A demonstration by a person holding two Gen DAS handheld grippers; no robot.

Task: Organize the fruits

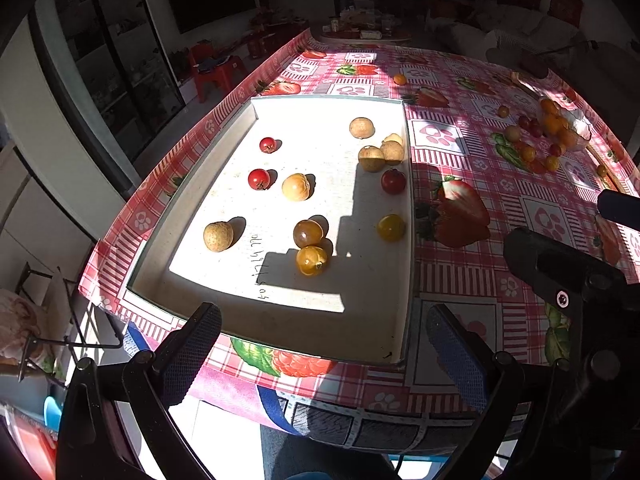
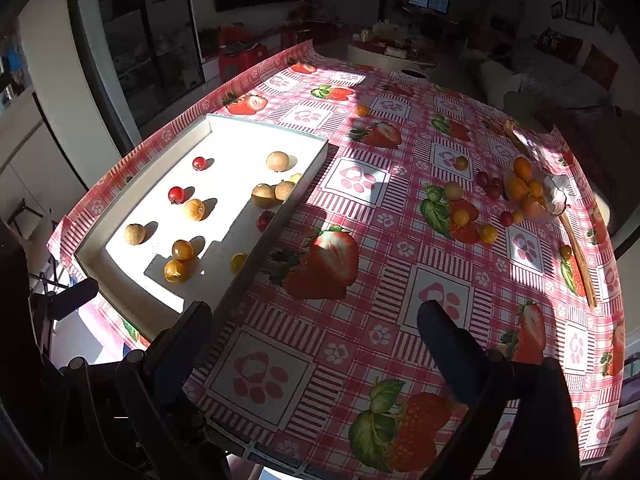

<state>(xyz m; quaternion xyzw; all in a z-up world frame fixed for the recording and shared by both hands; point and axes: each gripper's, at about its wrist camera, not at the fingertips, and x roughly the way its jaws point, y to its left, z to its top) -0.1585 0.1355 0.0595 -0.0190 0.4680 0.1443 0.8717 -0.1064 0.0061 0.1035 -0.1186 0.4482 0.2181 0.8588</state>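
A shallow white tray (image 1: 280, 332) (image 2: 308, 170) lies on the left half of the strawberry-print tablecloth. Several small fruits are scattered in it: red cherry tomatoes (image 1: 259, 179) (image 2: 176, 194), yellow tomatoes (image 1: 311, 260) (image 2: 176, 271) and tan longans (image 1: 218, 236) (image 2: 134, 234). A glass bowl (image 2: 536, 194) (image 1: 566, 128) at the far right holds orange fruits, with loose fruits (image 2: 488, 233) around it. My left gripper (image 1: 324, 356) is open, empty, over the tray's near edge. My right gripper (image 2: 316, 344) is open, empty, above the cloth beside the tray's near right corner.
A lone orange fruit (image 2: 362, 110) (image 1: 399, 79) lies on the cloth beyond the tray. A wooden stick (image 2: 578, 256) rests along the table's right edge. The right gripper's black body (image 1: 568, 280) shows in the left wrist view. A round table (image 2: 390, 54) stands beyond.
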